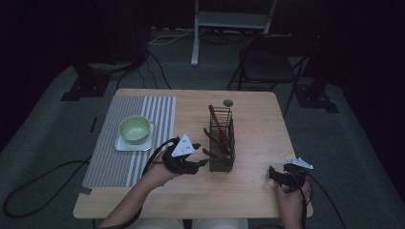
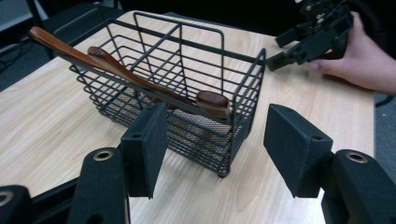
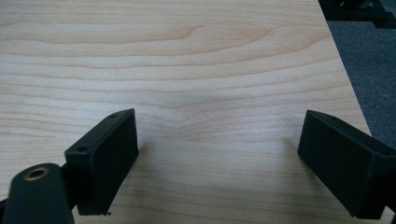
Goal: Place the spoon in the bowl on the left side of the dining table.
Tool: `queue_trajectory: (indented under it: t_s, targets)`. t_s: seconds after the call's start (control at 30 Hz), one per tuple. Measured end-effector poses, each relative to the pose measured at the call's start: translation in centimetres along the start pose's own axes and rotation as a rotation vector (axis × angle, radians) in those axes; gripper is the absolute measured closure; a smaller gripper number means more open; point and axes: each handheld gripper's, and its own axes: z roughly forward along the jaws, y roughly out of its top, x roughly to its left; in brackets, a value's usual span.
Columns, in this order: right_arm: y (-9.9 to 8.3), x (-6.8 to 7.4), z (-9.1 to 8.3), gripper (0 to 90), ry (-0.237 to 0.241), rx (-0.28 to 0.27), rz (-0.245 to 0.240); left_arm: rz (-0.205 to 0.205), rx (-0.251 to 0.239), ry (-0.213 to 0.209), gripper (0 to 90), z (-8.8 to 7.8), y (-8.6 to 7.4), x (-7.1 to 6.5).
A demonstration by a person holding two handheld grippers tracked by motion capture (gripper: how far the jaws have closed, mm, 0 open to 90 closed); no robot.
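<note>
The left gripper (image 2: 212, 149) stands just short of the black wire basket (image 2: 187, 88), its jaws partly open with nothing between the pads; the near corner of the basket and the rounded end of a reddish-brown wooden spoon (image 2: 212, 102) lie just beyond the gap. That spoon end pokes out over the basket's near rim while the long handle slopes up and away across the basket toward its far rim, beside a second wooden utensil (image 2: 105, 58) of the same colour. I judge the spoon light, stiff and smoothly varnished, so somewhat slippery under flat pads; the protruding end offers the readiest hold, though a grip there leaves the long handle to lever against the wires, and a hold farther up the handle would balance better if the jaws can get past the rim. The basket itself looks light and rigid and may slide or tip on the pale wooden surface (image 1: 248, 191) if the spoon catches on it. To the right of the basket, well apart from it, the right gripper (image 1: 278, 175) rests low over bare surface, jaws wide apart and empty. Left of the basket a light green bowl (image 1: 134, 129) sits on a white square plate (image 1: 125, 145) on a grey striped placemat (image 1: 119, 164).
</note>
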Motion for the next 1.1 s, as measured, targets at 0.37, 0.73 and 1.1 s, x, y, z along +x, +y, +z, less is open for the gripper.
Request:
queue_trajectory:
  t_s: [0.37, 0.73, 1.1]
  targets:
    - [0.0, 0.0, 0.0, 11.4, 0.0, 0.0, 0.0, -0.008, 0.011, -0.018, 50.9, 0.8, 0.6, 0.4]
    - [0.0, 0.0, 0.0, 11.4, 0.0, 0.0, 0.0, 0.019, 0.009, -0.052, 74.1, 1.5, 0.5, 0.0]
    - [0.0, 0.0, 0.0, 11.4, 0.0, 0.0, -0.001, 0.013, -0.015, -0.04, 74.7, 1.3, 0.7, -0.2]
